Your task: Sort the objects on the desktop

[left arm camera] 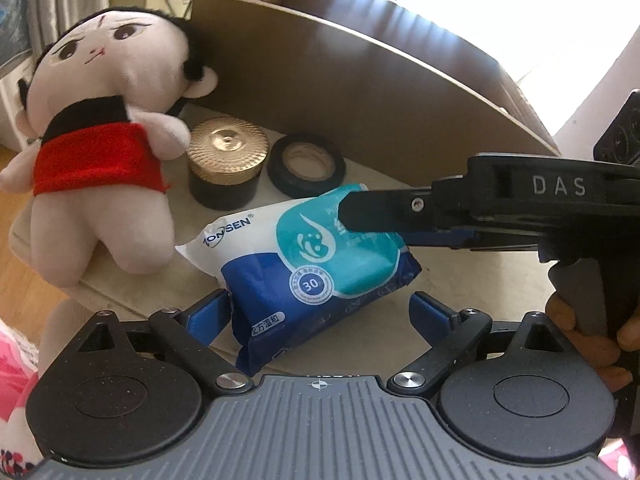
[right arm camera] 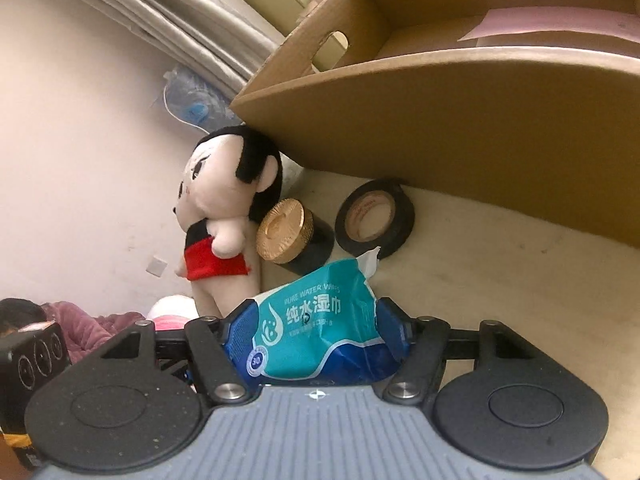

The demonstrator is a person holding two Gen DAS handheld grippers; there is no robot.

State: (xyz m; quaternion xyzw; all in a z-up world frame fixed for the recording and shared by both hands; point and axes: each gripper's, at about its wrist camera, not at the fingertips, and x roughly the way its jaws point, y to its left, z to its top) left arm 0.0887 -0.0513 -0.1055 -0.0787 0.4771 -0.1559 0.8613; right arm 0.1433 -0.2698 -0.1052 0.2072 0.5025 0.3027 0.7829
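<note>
The right tongs [right arm camera: 316, 320] are squeezed tight on a pack of wet wipes [right arm camera: 320, 328]. Both blue fingers [right arm camera: 236, 332] press the sides of the pack. In the left camera's view, those same right tongs [left arm camera: 372, 220] come in from the right side and pinch the far end of the wipes pack [left arm camera: 304, 264], which looks tilted, with its far end higher than its near end.

The left tongs [left arm camera: 320, 312] are wide apart and hold nothing. The near end of the pack sits between their blue fingers [left arm camera: 212, 316]. It touches or nearly touches the left finger and stays apart from the right one.

Ahead of both tongs is a table [left arm camera: 460, 280] with more things on it. A doll [left arm camera: 100, 152] in a red top stands ahead and to the left. Just beside the doll is a black jar [left arm camera: 226, 160] with a gold lid. Next to the jar, a bit to the right, lies a roll of black tape [left arm camera: 306, 164]. In the right camera's view, the doll [right arm camera: 224, 208], the jar [right arm camera: 292, 236] and the tape [right arm camera: 376, 220] are all just past the wipes.

Behind these things stands a big brown box [left arm camera: 360, 92], open on top. The tape sits close to its wall. The right camera's view shows a pink sheet [right arm camera: 560, 26] inside the box [right arm camera: 480, 132].
</note>
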